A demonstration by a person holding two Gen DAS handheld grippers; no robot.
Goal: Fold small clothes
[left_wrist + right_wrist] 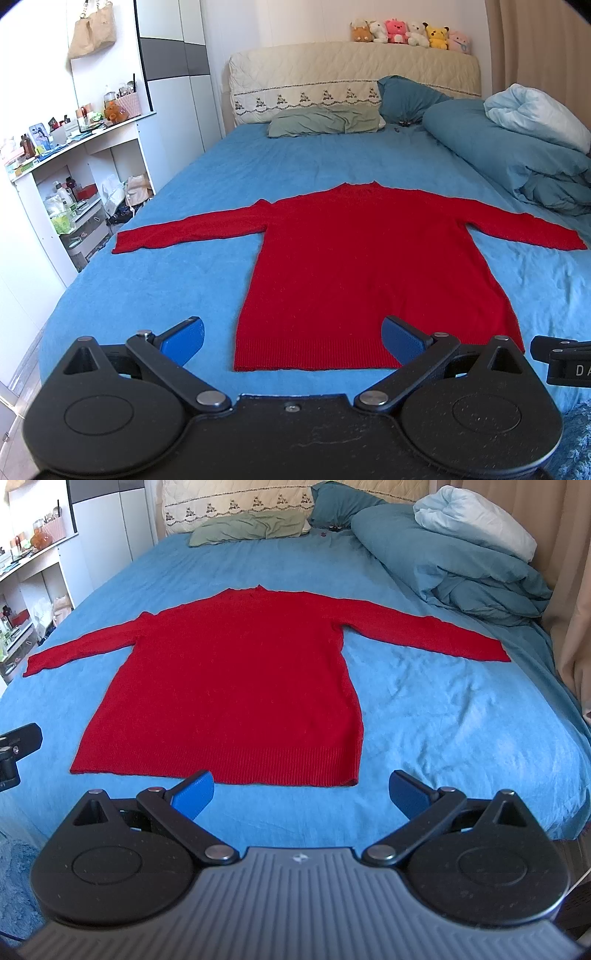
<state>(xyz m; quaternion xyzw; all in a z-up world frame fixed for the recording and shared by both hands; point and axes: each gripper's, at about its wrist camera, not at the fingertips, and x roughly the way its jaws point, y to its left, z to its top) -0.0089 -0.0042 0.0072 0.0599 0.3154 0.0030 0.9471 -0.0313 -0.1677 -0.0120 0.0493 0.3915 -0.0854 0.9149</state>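
Though bunched nearby, duvet off sweater

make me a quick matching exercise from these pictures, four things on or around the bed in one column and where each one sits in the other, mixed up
Things:
1. red sweater
2. green pillow
3. plush toys
4. rolled duvet

Places:
A. on top of the headboard
B. along the bed's right side
C. spread flat mid-bed, sleeves out
D. lying at the foot of the headboard

Pairs: 1-C, 2-D, 3-A, 4-B
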